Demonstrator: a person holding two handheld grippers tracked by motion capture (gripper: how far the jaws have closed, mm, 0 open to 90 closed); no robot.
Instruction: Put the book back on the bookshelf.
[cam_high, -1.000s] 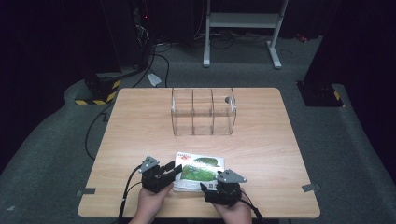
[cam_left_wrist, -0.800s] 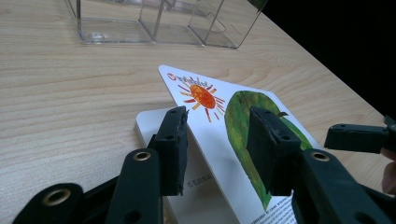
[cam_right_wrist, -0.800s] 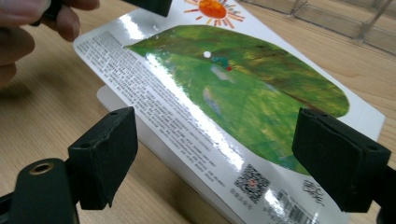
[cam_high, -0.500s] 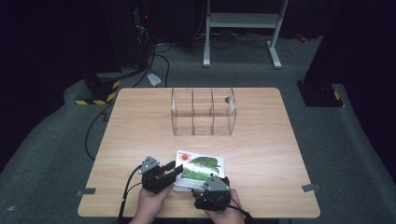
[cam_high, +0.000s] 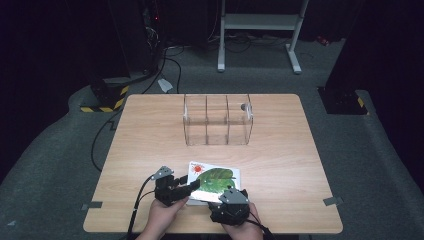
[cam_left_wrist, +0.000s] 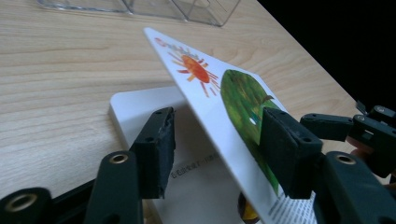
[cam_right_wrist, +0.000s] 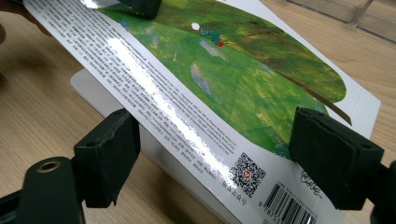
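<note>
A picture book (cam_high: 216, 179) with a green leaf and a red sun on its cover lies near the table's front edge. Its cover (cam_left_wrist: 210, 88) is lifted off the white page (cam_left_wrist: 140, 105) below. My left gripper (cam_high: 192, 186) reaches in from the book's left. Its jaws have just been opening and stand apart, one under the raised cover and one over it (cam_left_wrist: 215, 149). My right gripper (cam_high: 231, 196) is at the book's near edge, open, with the barcode edge of the cover (cam_right_wrist: 233, 70) between its wide jaws (cam_right_wrist: 219, 154).
A clear plastic box (cam_high: 217, 120) with several compartments stands at the middle back of the wooden table (cam_high: 150, 135). Bare wood lies between it and the book. Cables trail off the table's front left. Dark floor and a white stand are beyond.
The right gripper has shifted a little left and in toward the book's near edge. The left gripper's jaws stand wider than before.
</note>
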